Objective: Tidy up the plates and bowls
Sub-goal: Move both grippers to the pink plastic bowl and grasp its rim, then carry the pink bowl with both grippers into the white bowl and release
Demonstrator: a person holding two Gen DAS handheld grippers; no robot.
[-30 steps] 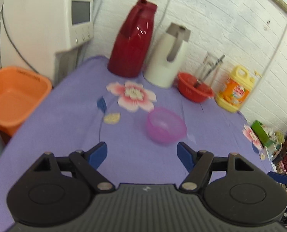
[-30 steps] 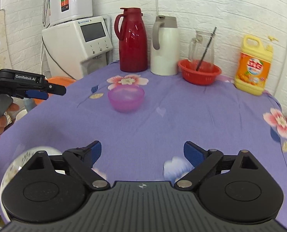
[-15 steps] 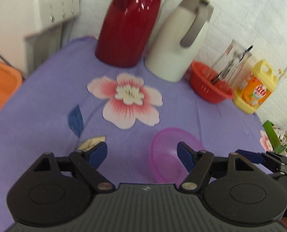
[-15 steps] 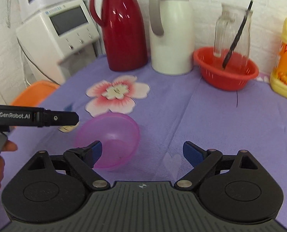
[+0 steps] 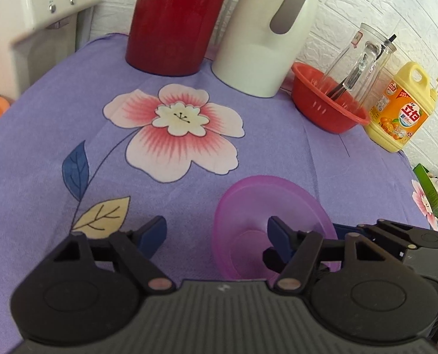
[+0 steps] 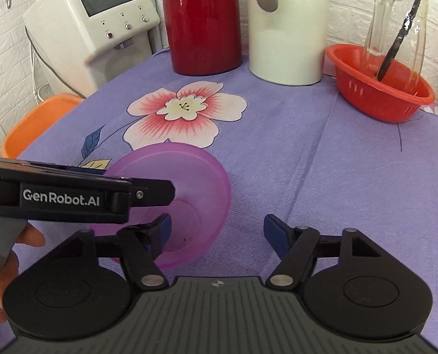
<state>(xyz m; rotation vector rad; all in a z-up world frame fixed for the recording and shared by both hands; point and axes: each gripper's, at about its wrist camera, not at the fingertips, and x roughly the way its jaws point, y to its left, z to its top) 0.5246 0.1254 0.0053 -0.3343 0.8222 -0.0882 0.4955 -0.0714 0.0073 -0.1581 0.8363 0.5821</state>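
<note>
Both tools are open, holding nothing; the left tool [image 5: 217,234] has just narrowed, straddling the bowl's [image 5: 273,206] near rim. Close squarely on the rim; keep your right tool [image 6: 216,231] clear.

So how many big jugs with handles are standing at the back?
2. The red jug stands at the back by the wall, and the white jug stands right beside it, next to the red basket. None seem hidden.

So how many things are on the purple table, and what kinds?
Jugs: 2, red jug and white jug
Bowls and baskets: 2, pink bowl and red basket
Glass jars: 1, glass jar, standing in the basket
Soap bottles: 1, yellow bottle
Total: 6
</note>
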